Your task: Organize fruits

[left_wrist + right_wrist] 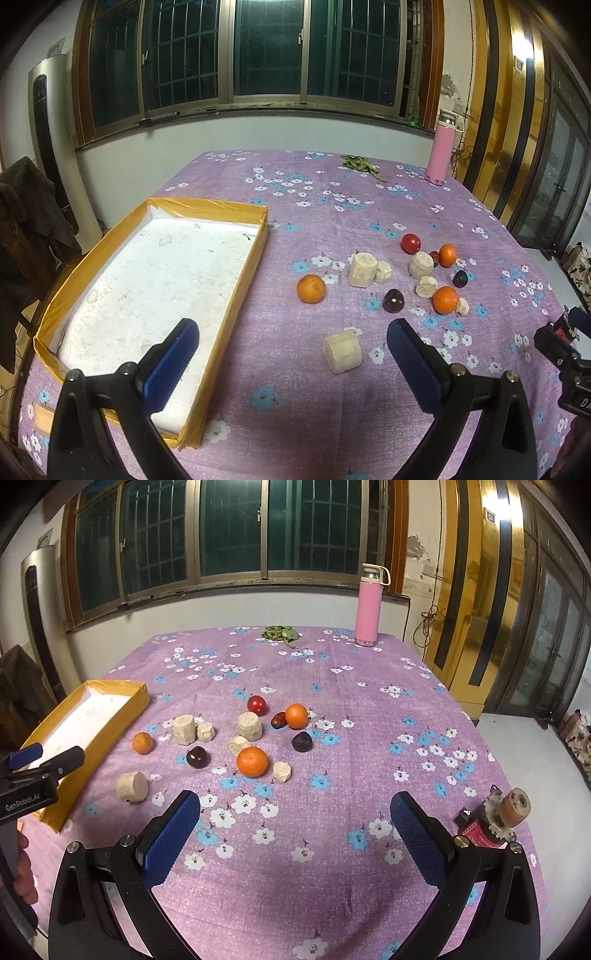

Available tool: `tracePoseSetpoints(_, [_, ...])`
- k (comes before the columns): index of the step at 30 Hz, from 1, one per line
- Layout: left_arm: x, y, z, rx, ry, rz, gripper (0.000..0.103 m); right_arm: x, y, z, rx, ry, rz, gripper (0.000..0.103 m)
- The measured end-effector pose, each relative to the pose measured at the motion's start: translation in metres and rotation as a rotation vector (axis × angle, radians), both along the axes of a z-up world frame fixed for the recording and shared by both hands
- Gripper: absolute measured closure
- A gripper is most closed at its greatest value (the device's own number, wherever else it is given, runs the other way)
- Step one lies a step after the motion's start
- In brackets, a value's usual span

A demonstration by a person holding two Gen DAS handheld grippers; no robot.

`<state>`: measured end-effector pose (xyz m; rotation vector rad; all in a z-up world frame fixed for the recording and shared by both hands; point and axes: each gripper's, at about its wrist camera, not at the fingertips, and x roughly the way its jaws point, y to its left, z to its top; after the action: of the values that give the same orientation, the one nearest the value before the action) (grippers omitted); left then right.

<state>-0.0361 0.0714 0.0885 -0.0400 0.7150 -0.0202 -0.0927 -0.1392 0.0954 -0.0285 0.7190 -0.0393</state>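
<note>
Loose fruit lies on the purple flowered tablecloth (332,398): three oranges, the nearest at left (311,288) (142,743), a red tomato (410,243) (257,705), dark plums (392,300) (197,757) and several pale banana chunks, one closest to me (341,351) (132,787). A yellow-rimmed tray (236,295) (96,742) with a white floor stands at left. My left gripper (291,350) is open and empty, over the tray's right edge, near the closest chunk. My right gripper (295,823) is open and empty, short of the fruit.
A pink bottle (439,155) (367,607) and a pile of green leaves (360,163) (279,633) stand at the table's far side. A small spool-like gadget (498,821) lies at the right. A chair with a dark cloth (26,221) is left of the table.
</note>
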Motion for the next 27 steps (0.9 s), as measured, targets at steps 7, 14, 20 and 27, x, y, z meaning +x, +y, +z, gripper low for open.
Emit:
tracePoseSetpoints(7, [-0.0009, -0.0003, 0.0026, -0.005, -0.004, -0.007, 0.0, -0.0024, 0.0008, -0.0005, 0.006, 0.0, 0.005, 0.0])
tracePoseSetpoints(14, [-0.0013, -0.0015, 0.0049, -0.016, -0.004, -0.022, 0.0, -0.0041, 0.0026, -0.0001, 0.003, -0.001, 0.01, 0.0])
tracePoseSetpoints(20, [-0.0013, -0.0045, 0.0052, -0.024, -0.002, -0.031, 0.0, -0.0047, 0.0025, 0.0003, 0.002, -0.003, 0.012, 0.0])
tracePoseSetpoints(27, [-0.0017, -0.0054, 0.0073, -0.034, -0.009, -0.042, 0.0, -0.0049, 0.0028, 0.0009, -0.003, -0.004, 0.015, 0.0])
